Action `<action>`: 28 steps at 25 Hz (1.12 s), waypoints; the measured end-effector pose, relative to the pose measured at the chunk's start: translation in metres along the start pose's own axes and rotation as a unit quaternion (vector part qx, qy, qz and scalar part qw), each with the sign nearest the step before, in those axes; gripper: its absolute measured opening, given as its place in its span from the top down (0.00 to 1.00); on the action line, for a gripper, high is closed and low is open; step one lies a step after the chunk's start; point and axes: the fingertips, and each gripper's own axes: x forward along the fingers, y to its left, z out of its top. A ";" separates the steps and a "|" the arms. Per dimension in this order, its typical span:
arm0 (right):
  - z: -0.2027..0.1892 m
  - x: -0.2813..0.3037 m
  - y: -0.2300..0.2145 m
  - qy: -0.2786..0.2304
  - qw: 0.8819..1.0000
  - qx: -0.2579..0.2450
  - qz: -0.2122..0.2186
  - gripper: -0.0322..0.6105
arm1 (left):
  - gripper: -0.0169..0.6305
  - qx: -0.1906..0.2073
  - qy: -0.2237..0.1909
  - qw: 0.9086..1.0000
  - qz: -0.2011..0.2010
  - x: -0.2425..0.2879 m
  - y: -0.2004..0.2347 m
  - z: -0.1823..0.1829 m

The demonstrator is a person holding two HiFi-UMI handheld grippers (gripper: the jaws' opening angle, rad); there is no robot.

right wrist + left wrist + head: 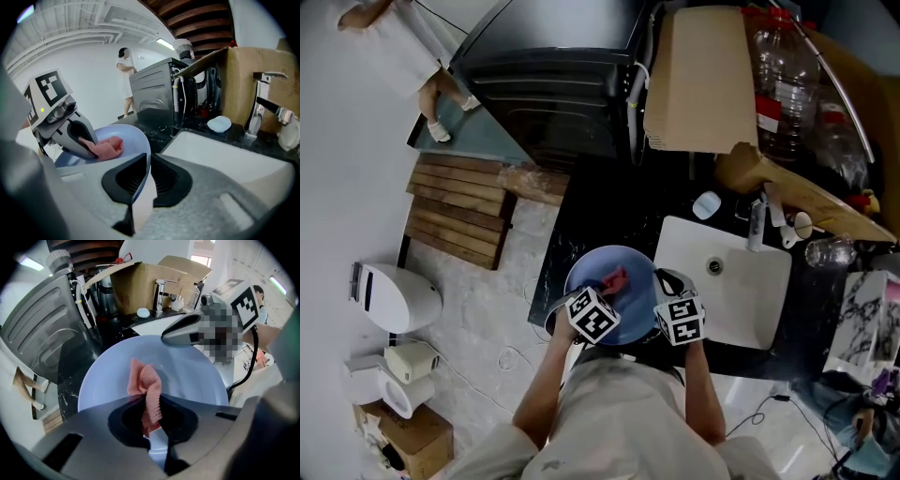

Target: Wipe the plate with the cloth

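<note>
Head view: our left tool [602, 298] clamped the cloth [615, 279] on the plate [598, 262], right tool [667, 281] pinched its rim; wiping looked unfinished

Before you runs a black marble-patterned tabletop [600, 220] with a white rectangular sink [750, 314] sunk into it. At the sink's far left corner a pale blue oval soap bar [707, 204] lies on the dark stone, near a chrome tap [757, 223]. Farther back stands a large brown cardboard box [698, 80] with clear plastic bottles [780, 89] beside it. To your left, a slatted wooden pallet [455, 211] lies on the pale speckled floor [478, 323].
</note>
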 end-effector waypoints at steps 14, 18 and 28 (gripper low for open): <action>0.024 -0.035 0.007 -0.043 0.998 -0.038 -0.035 0.90 | 0.92 -0.026 -0.108 0.994 0.020 -0.007 0.006 0.043; 0.032 -0.049 0.008 -0.059 0.996 -0.037 -0.052 0.90 | 0.92 -0.033 -0.149 0.988 0.028 -0.023 0.009 0.051; 0.053 -0.071 0.016 -0.092 0.992 -0.043 -0.080 0.91 | 0.92 -0.011 -0.257 0.965 0.055 -0.068 0.017 0.073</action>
